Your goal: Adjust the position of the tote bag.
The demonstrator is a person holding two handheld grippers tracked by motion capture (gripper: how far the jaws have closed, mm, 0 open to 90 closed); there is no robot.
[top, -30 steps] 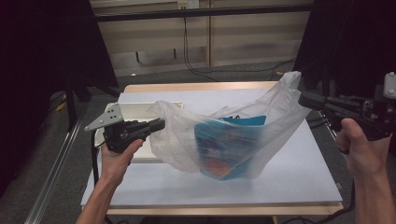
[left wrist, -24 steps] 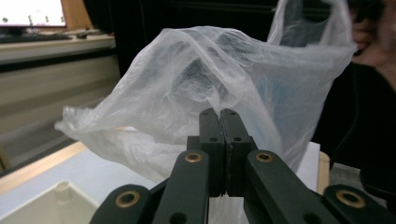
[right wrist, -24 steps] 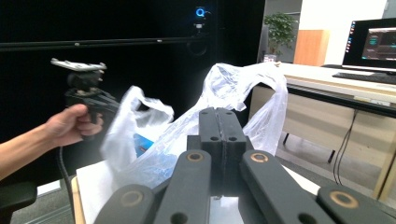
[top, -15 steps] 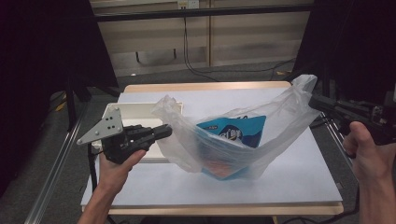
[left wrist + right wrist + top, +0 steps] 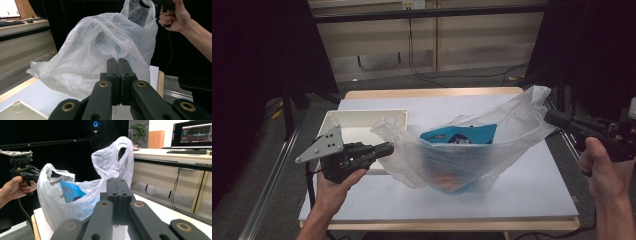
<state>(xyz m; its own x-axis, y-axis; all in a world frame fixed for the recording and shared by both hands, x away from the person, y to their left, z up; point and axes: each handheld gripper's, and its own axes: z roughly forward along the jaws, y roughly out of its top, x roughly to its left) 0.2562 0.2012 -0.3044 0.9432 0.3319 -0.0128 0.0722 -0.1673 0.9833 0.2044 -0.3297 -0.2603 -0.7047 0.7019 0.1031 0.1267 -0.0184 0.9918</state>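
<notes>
The thin, see-through plastic bag (image 5: 472,150) looks crinkly and a bit shiny. Inside, the blue snack packet (image 5: 459,136) looks glossy. The white plastic tray (image 5: 362,120) is smooth and matt. The white counter (image 5: 522,190) is smooth, with a wooden edge.

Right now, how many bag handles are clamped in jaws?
2. The plastic bag has one handle in the left gripper, shut on it near the white tray; the other is in the right gripper, shut on it at the table's right edge.
</notes>
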